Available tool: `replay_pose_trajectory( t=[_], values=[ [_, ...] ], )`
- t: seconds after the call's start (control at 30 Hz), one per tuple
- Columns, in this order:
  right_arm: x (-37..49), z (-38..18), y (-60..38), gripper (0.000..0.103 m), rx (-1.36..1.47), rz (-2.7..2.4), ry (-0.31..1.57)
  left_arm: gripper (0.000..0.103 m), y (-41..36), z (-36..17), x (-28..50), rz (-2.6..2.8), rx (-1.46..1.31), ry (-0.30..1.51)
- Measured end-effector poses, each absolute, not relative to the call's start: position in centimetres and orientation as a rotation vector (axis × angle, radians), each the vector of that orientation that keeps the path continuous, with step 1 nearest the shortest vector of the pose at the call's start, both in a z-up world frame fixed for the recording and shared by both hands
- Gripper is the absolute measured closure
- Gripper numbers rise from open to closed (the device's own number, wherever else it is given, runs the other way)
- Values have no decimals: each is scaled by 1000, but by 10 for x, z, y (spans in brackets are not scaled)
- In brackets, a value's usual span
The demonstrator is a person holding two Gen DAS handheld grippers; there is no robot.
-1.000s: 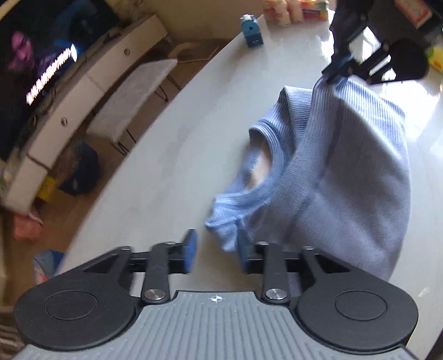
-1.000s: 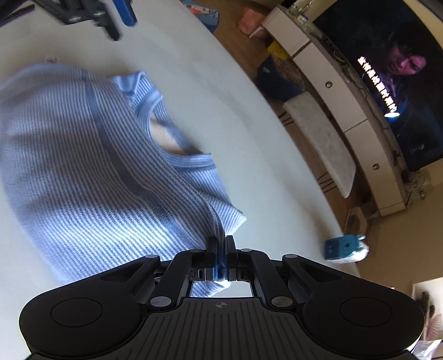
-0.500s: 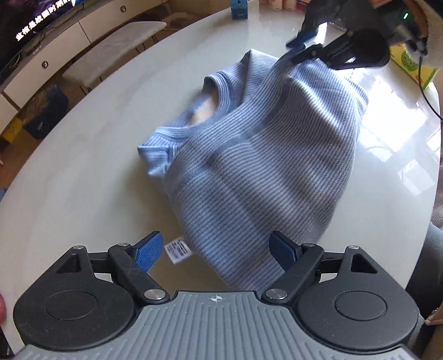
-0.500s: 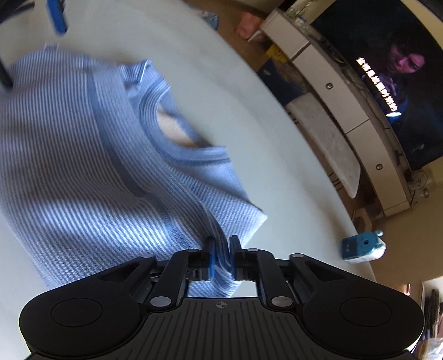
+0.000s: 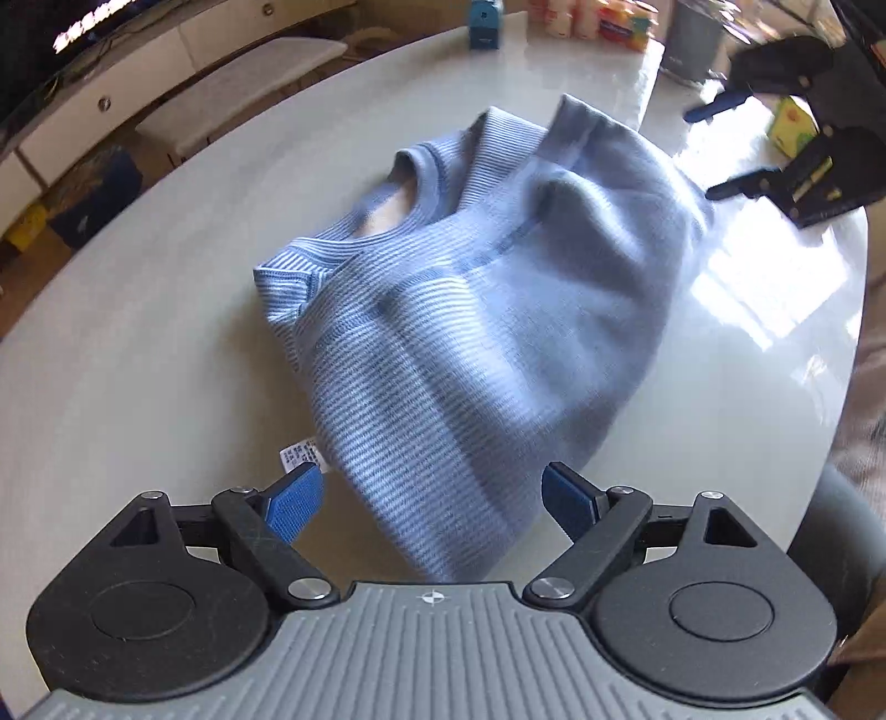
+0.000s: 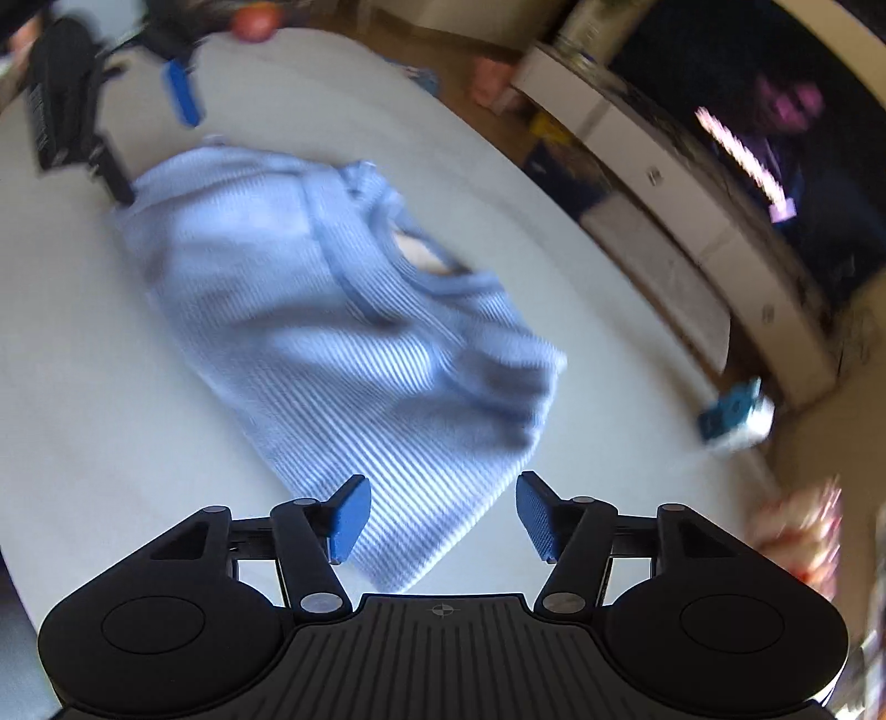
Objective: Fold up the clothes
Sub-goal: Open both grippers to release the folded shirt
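A light blue striped shirt [image 5: 470,310] lies folded in a loose heap on the white round table [image 5: 138,360], neck opening toward the far side. My left gripper [image 5: 432,501] hovers at its near edge, jaws wide and still opening; the hem lies below the gap, untouched by the blue pads [image 5: 293,504]. In the right wrist view, which is blurred, my right gripper [image 6: 443,515] is over the shirt [image 6: 332,332] at its opposite edge, jaws opening, pads off the cloth. Each gripper shows in the other's view: right gripper [image 5: 714,149], left gripper [image 6: 149,144].
At the table's far edge stand a small blue box [image 5: 484,25], several bottles [image 5: 587,19], a grey cup [image 5: 692,39] and a yellow-green carton [image 5: 792,124]. Beyond the table are a white bench [image 5: 249,94], a low white cabinet [image 6: 692,183] and a lit screen.
The right gripper, shut on the shirt's corner a second ago, has opened and drawn back. The left gripper has widened and pulled away from the sleeve. The shirt has settled onto the table.
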State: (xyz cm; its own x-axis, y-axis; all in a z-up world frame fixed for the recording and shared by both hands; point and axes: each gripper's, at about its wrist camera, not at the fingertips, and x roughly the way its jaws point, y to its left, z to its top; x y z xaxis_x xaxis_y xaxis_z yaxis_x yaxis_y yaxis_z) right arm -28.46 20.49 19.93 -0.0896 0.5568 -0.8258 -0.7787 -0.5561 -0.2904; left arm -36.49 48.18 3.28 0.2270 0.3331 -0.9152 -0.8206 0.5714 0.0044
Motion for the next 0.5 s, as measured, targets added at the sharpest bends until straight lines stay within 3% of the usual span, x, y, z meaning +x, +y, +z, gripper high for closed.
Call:
replay_pose_trajectory(
  t=[0.1, 0.33, 0.43, 0.5],
  values=[
    [-258, 202, 226, 44, -1080, 1782, 489, 18, 506, 31, -370, 874, -633, 1017],
    [-253, 193, 274, 47, -1081, 1781, 589, 18, 547, 13, -374, 878, -810, 955],
    [-255, 186, 295, 60, -1082, 1788, 669, 18, 559, 8, -375, 875, -848, 944],
    [-256, 183, 303, 74, -1086, 1801, 709, 18, 565, 7, -375, 870, -870, 937]
  ],
)
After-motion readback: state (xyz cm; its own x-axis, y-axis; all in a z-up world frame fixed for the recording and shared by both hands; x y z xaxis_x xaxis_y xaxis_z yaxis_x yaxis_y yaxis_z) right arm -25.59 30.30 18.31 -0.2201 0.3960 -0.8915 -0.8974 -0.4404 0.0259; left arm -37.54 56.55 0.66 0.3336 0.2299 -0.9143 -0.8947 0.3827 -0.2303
